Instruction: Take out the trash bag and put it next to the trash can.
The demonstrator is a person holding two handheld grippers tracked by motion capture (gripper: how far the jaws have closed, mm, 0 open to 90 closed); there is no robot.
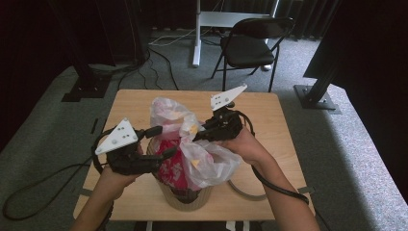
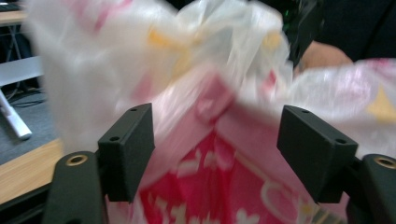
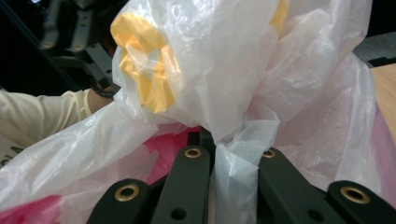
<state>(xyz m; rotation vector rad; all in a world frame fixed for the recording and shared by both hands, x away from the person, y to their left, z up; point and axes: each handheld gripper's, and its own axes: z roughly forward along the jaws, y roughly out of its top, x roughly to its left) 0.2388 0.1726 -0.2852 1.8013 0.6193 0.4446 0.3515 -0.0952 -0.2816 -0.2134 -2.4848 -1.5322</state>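
Standing at the near middle of the table, a round tan bin already carries a thin white plastic bag printed in pink and yellow, so the bag looks to be in place but not yet fitted. Most of the film is bunched up above the bin, ballooning toward the far side, while one flap hangs down over the bin's right side. Pink printed film shows down at the bin's mouth.

At the bag's right, the right claw is pinched tight on a twisted fold of the white film; the right gripper view shows that fold squeezed between its jaws. At the left, the left claw has its jaws spread wide apart, one either side of the pink film without clamping it.

By my judgement the work is around halfway: the film must yet be spread open, pulled down and folded over the rim all round.
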